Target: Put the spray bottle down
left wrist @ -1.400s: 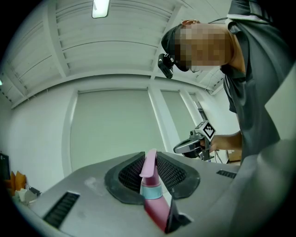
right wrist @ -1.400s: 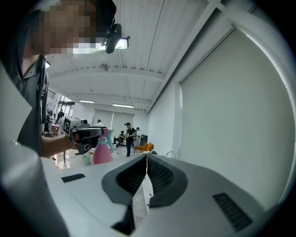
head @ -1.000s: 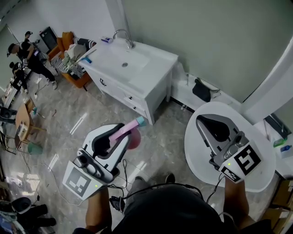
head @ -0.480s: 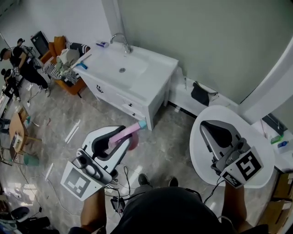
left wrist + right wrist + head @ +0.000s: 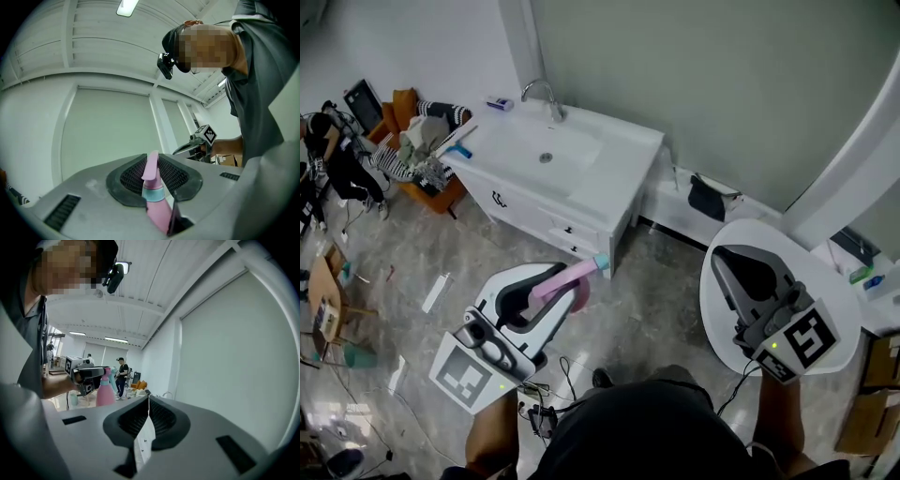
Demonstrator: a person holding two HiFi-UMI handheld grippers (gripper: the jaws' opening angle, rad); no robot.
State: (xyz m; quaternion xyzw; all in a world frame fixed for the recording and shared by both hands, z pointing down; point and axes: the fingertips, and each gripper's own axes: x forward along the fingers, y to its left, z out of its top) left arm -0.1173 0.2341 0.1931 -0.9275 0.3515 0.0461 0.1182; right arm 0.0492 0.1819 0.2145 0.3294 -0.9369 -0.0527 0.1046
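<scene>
Spray bottle (image 5: 577, 273) isn't down yet: you've shifted across the floor (image 5: 441, 244) by the sink cabinet (image 5: 581, 178), left hand-held gripper (image 5: 551, 292) still clamped on it in mid-air, right hand-held gripper (image 5: 729, 258) closed, holding nothing.

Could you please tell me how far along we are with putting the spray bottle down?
Nothing looks finished yet. In hand: the left tongs are shut on the pink spray bottle, held in the air above the floor. Left to do: carry it to a surface, perhaps the white sink counter ahead, set it down and open the tongs.
</scene>
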